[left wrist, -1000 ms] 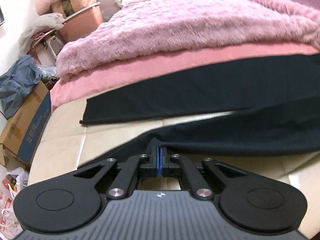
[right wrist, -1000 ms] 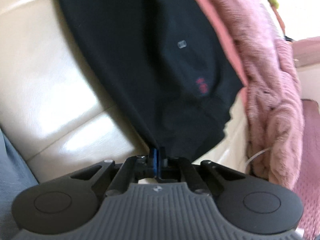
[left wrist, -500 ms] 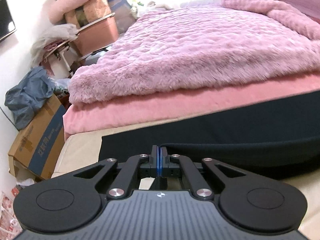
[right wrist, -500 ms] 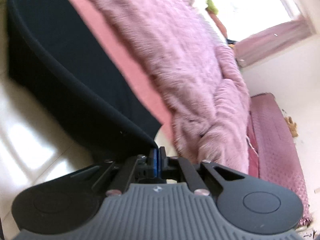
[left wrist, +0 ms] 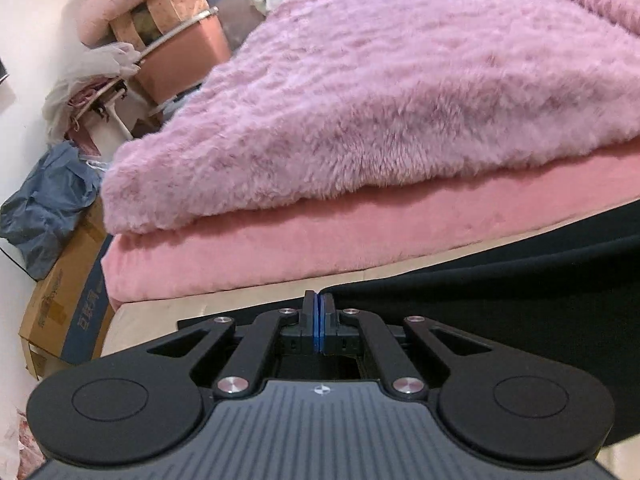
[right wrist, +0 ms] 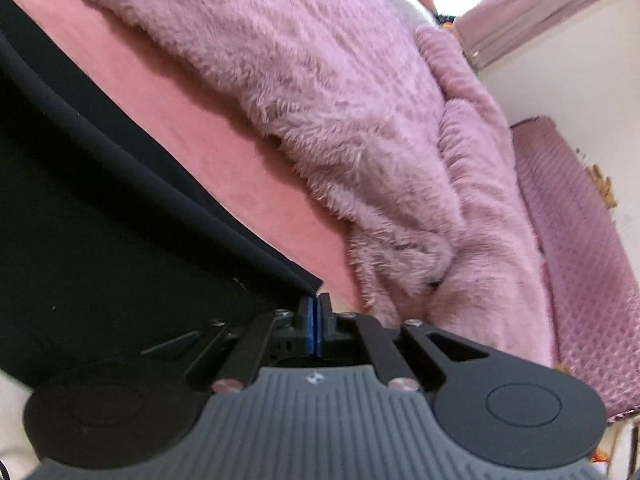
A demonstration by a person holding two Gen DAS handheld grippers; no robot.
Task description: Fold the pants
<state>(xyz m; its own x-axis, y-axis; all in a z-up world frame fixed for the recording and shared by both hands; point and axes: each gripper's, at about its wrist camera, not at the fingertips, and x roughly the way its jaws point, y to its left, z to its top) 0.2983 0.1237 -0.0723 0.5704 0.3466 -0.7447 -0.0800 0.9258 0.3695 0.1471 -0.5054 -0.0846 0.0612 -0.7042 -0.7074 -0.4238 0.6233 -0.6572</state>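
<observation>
With the left gripper (left wrist: 319,300) and right gripper (right wrist: 315,304) each clamped on a corner of the black pants (left wrist: 520,300) near the bed's (left wrist: 160,316) cream edge, thin fabric could slip free and spoil the fold.

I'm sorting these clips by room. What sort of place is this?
Most likely a lived-in bedroom: a fluffy pink-purple blanket over a pink sheet on a bed, and a brown cardboard box beside it.
</observation>
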